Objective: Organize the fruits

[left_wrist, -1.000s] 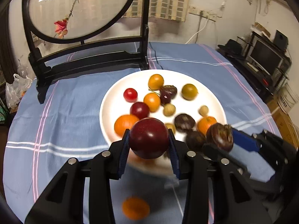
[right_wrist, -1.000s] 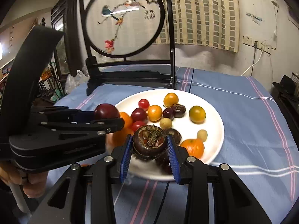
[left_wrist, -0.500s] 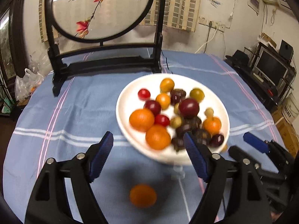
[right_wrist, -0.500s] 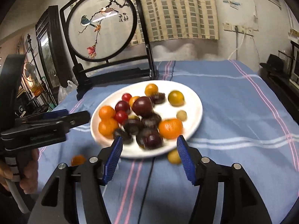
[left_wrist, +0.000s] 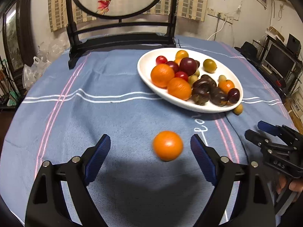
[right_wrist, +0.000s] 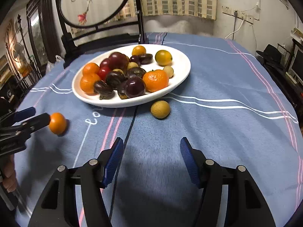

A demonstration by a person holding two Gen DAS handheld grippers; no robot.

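A white plate (left_wrist: 147, 70) (right_wrist: 181, 64) holds several fruits: oranges, red tomatoes, dark plums, brown mangosteens and small yellow-green ones. A loose orange (left_wrist: 167, 145) (right_wrist: 57, 123) lies on the blue cloth, between the spread fingers of my left gripper (left_wrist: 150, 147), which is open and empty. A small yellow-brown fruit (right_wrist: 160, 109) (left_wrist: 238, 109) lies on the cloth just beside the plate's near rim. My right gripper (right_wrist: 151, 151) is open and empty, a little short of that fruit.
A black wooden stand with a round embroidered screen (left_wrist: 121, 37) (right_wrist: 98, 19) stands at the back of the round table. The right gripper shows at the right edge of the left wrist view (left_wrist: 274, 147). A monitor and shelves (left_wrist: 280, 60) stand off to the right.
Both grippers let go of their fruits onto the plate, opened and pulled back. The left gripper has moved down around the loose orange; the right now faces the small fruit by the plate.
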